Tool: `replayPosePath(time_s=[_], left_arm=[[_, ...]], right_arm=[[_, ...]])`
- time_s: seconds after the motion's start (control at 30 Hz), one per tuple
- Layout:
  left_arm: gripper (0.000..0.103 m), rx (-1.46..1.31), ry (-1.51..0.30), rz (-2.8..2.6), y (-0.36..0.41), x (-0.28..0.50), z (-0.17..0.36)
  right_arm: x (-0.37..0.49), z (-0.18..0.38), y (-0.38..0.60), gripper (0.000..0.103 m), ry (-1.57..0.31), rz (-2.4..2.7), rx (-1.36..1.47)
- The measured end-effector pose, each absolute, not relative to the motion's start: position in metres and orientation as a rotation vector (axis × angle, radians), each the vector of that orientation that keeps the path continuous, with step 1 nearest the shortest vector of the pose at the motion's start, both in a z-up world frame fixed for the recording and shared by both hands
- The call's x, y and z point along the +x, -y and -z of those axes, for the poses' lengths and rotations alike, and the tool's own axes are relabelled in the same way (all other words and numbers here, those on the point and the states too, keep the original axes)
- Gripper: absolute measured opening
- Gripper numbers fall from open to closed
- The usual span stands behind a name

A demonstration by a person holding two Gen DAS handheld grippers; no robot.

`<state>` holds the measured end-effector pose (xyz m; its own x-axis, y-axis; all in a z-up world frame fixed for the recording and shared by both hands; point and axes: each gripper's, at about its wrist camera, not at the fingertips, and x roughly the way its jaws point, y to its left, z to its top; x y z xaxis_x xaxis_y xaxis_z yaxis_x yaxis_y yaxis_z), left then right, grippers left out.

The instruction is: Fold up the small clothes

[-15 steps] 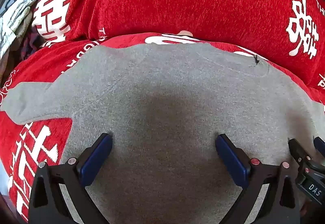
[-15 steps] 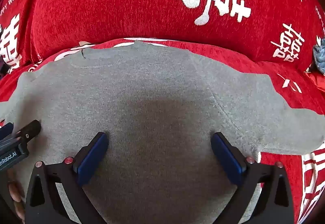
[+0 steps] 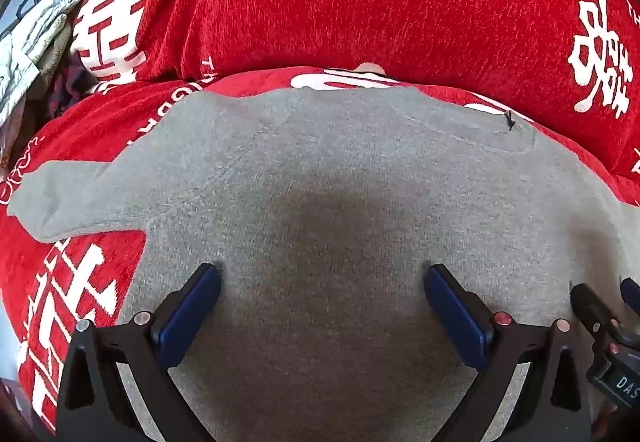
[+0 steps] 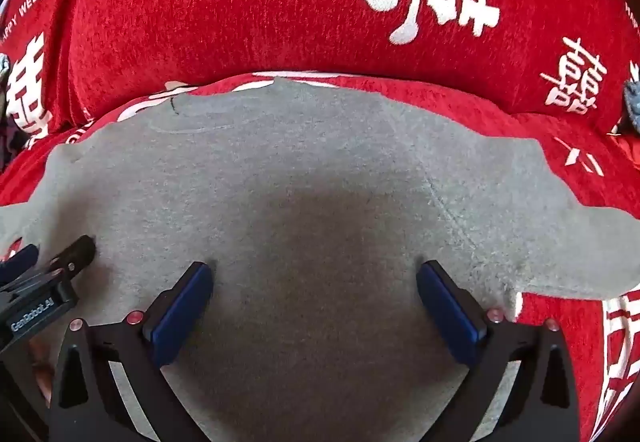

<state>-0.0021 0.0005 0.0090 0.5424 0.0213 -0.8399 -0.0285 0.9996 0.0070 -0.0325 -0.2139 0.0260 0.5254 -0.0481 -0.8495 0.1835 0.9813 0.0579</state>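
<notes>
Largest: one red cover [image 3: 360,1] with white characters and lettering, spread over a sofa-like seat and its back cushion, filling both wrist views [image 4: 240,1].

On the seat, one grey sweater [image 3: 340,181], laid flat and front-facing, collar [image 3: 516,137] toward the back cushion. Two sleeves, counted across the views: one [image 3: 68,201] stretching out from the sweater's body toward the left edge of the left wrist view, one [image 4: 560,234] stretching out toward the right edge of the right wrist view. Same sweater [image 4: 300,181] in the right wrist view, collar [image 4: 188,121] up and left. Far edge of the sweater close to the seam where the seat meets the back cushion, only a narrow red strip between. Open red cover beside each sleeve and below each armpit; near hem hidden under the claws.

Beyond the sweater's left sleeve, at the far upper left, a heap of pale crumpled cloth [image 3: 36,37]; number of pieces unclear. Beyond the right sleeve, a small grey-blue object [image 4: 632,101] at the frame edge, too cut off to identify.

Two claws over the sweater's lower body, side by side. Left claw [image 3: 322,306] released, blue pads wide apart, only flat knit between them. Right claw [image 4: 314,302] likewise released and spread wide, nothing gripped. Each claw's tip visible at the edge of the other's view.
</notes>
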Motion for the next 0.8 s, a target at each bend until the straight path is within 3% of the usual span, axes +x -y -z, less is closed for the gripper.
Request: replayPosePath(time_s=[0.8], left_arm=[[0.103, 0.003, -1.013, -0.027, 0.002, -0.007, -0.003]], right_arm=[[-0.038, -0.028, 0.208, 0.102, -1.007, 0.182, 0.107]])
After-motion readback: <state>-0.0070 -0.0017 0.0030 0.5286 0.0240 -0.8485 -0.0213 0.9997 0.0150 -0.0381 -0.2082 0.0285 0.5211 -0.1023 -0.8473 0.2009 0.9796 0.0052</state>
